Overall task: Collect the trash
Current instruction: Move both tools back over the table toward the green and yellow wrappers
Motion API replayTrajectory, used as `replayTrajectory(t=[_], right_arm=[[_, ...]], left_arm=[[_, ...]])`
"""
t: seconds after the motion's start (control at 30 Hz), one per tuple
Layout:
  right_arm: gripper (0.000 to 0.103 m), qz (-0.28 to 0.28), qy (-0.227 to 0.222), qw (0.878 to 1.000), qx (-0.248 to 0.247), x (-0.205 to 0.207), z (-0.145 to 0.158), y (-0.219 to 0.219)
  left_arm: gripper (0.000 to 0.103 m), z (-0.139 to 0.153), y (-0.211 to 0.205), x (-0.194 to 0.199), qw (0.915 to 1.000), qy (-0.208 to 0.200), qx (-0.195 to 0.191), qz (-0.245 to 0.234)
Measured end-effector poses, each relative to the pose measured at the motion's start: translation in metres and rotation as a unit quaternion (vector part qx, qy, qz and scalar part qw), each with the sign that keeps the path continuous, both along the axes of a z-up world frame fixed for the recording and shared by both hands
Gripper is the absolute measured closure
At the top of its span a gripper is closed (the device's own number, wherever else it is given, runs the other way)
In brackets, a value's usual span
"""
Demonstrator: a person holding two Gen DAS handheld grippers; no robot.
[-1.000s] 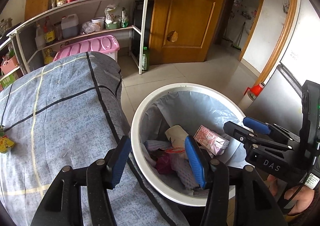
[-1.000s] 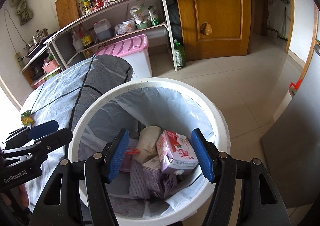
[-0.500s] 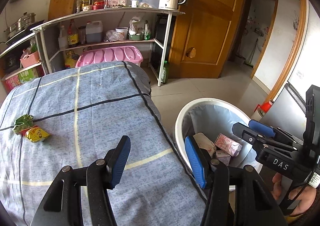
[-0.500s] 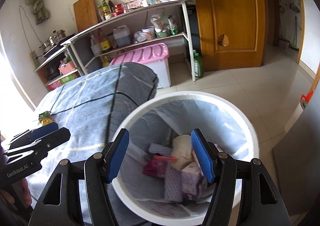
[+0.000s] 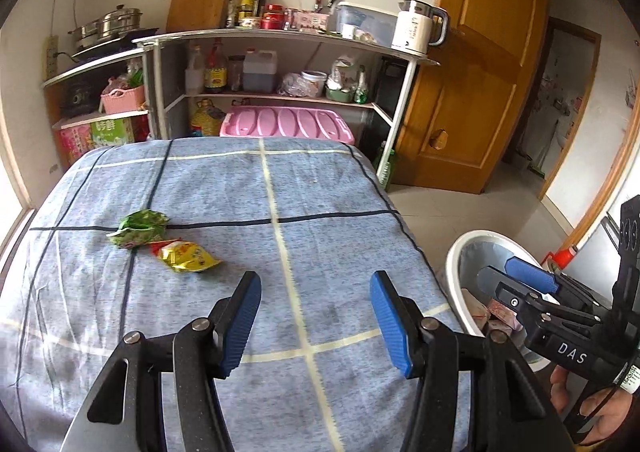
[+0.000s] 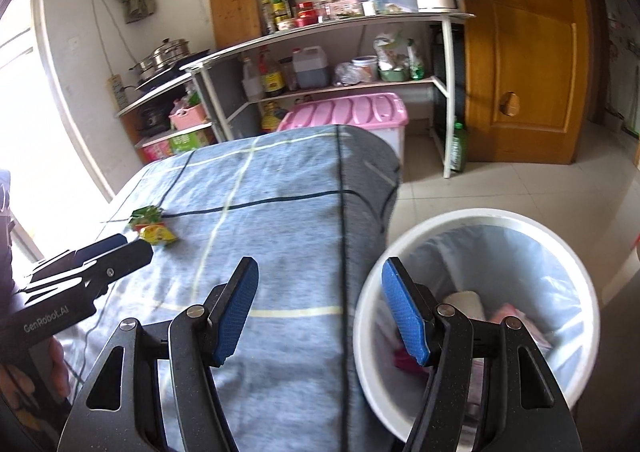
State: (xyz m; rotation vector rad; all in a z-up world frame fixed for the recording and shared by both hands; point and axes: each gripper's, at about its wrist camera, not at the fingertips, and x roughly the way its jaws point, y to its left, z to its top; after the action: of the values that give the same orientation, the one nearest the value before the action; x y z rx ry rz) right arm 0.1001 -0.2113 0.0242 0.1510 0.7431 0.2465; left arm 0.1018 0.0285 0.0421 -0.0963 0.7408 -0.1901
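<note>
While both tools hang over the blue checked cloth [image 5: 328, 188] that covers the surface, neither one holds anything. The left tool [image 5: 315, 318] has its two blue-padded fingers [image 5: 242, 320] standing apart, with only bare cloth showing in the gap between them. The right tool [image 6: 318, 312] is spread wide as well; its left finger is over the cloth and its right finger [image 6: 404, 318] crosses the near rim of the bin.

Two crumpled snack wrappers lie on the cloth, toward its left side and well ahead of both tools. The green wrapper [image 5: 138, 228] sits on a dark line of the pattern, and the yellow wrapper [image 5: 186, 255], which has a red end, lies just beside it on the nearer side; the two touch or nearly touch. In the right wrist view the same pair shows smaller, green wrapper [image 6: 146, 217] behind yellow wrapper [image 6: 158, 234], just past the tip of the left tool, which comes in from the left edge of that view.

A white bin [image 6: 476, 218] with a pale plastic liner stands on the tiled floor, close against the right edge of the surface. Pink and white cartons and other scraps already lie inside it, blurred here.

Behind the surface, a pink storage box [image 5: 286, 122] sits under metal shelves [image 5: 280, 36] that carry bottles, jars and a white kettle [image 5: 416, 28]. A wooden door [image 5: 476, 64] stands to the right of the shelves.
</note>
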Motion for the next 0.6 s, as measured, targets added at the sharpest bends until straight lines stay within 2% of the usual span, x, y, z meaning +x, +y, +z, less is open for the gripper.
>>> replayTrajectory(t=[0.43, 0.6], right_arm=[[0.038, 0.101, 0.01, 0.995, -0.003, 0.036, -0.013, 0.098], [0.038, 0.137, 0.018, 0.99, -0.009, 0.051, -0.023, 0.135]], left_arm=[[0.047, -0.003, 0.123, 0.019, 0.9936, 0.011, -0.003, 0.112], [0.046, -0.006, 0.153, 0.029, 0.9924, 0.018, -0.007, 0.122]])
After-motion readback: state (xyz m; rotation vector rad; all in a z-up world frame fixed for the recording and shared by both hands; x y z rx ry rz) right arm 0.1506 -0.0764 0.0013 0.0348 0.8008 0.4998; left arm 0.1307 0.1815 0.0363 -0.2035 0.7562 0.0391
